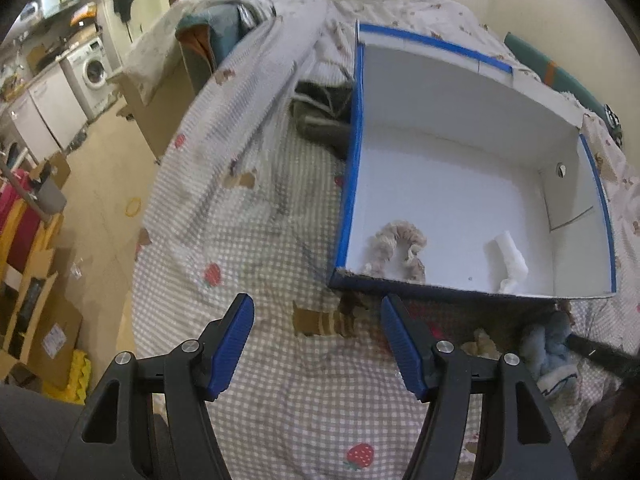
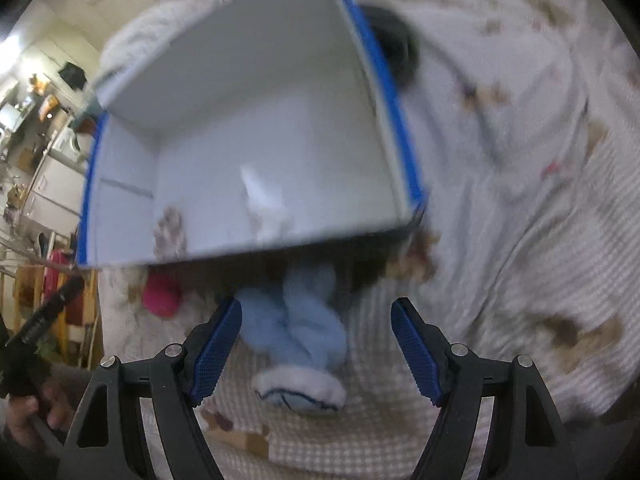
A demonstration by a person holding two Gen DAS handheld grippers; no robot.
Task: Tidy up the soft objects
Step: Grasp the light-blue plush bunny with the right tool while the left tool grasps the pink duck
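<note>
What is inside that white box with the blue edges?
Inside the box lie a beige ruffled scrunchie and a white rolled cloth. The near wall hides the floor strip behind it.

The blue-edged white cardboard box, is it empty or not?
Not empty. The blue-edged white cardboard box holds a beige ruffled scrunchie and a white rolled cloth.
</note>
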